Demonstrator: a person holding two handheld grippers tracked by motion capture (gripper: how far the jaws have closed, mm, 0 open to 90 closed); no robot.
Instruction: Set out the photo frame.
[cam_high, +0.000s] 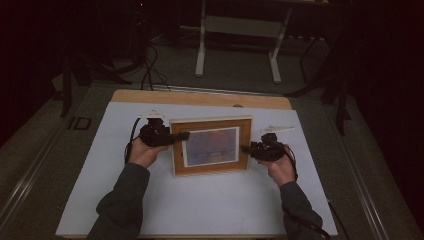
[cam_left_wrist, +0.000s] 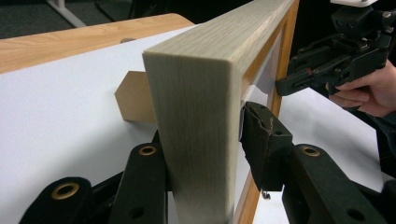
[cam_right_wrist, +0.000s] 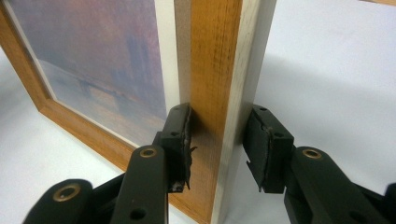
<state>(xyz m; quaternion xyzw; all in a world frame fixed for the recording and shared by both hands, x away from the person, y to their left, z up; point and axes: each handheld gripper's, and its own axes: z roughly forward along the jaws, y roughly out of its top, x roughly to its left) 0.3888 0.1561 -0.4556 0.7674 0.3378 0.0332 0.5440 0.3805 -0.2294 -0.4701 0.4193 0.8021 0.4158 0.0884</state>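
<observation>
Left gripper (cam_high: 181, 136): left of centre in the high view, held in the person's left hand (cam_high: 142, 152). Its jaws straddle the left side rail of the picture frame (cam_high: 212, 146). In the left gripper view one pad (cam_left_wrist: 261, 140) stands a little off the frame's front face; the other jaw lies against the back edge, its contact hidden. Slack, not clamped.

Right gripper (cam_high: 246, 149): right of centre in the high view, in the right hand (cam_high: 281, 167). In the right gripper view its jaws bracket the frame's right rail. The front pad (cam_right_wrist: 180, 140) meets the brown wood; the rear pad (cam_right_wrist: 264, 144) sits just clear of the pale outer edge. Whether it truly bites I cannot tell.

Picture frame: middle of the high view, standing on the white sheet (cam_high: 200, 200), leaning back, between both grippers. Brown front moulding, pale grey-grained outer sides, white mat, a hazy print in blue, violet and orange.

Stand: a brown card flap (cam_left_wrist: 133, 98) juts from behind the frame in the left gripper view, resting on the sheet.

Writing: dark marks reading roughly "ID" (cam_high: 80, 123) at the left of the high view, beside the table. No wording is readable on frame or print.

Edges: the sheet covers most of the wooden table (cam_high: 200, 98), whose bare strip shows along the far side.

Open room: bare white sheet in the lower half of the high view, between the forearms, and strips at either side.
</observation>
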